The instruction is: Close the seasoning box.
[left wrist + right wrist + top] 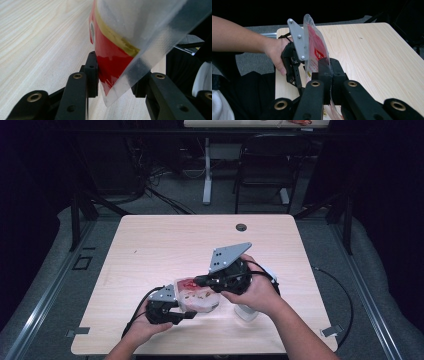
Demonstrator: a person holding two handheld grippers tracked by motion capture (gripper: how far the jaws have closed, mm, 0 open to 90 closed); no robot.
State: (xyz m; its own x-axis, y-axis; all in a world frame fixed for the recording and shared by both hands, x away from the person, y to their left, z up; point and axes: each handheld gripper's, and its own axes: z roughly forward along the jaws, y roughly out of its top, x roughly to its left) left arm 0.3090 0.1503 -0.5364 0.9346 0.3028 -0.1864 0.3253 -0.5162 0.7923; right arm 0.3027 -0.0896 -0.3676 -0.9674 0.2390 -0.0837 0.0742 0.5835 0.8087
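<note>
A clear plastic bag (197, 295) with a red printed top and pale food inside is held up over the near part of the wooden table (165, 245). My right gripper (199, 281) comes from the right, and its jaws are shut on the bag's upper edge (314, 47), seen close in the right gripper view (329, 65). My left gripper (191, 314) sits low at the bag's near left. In the left gripper view a bottom corner of the bag (120, 30) hangs between its jaws (115, 77), which stand apart; the left pad (93, 72) lies against the red film.
A white object (246, 312) lies on the table under the right hand. A round cable hole (241, 227) sits near the far edge. Beyond the table stand a black chair (265, 165) and another desk's leg (207, 170).
</note>
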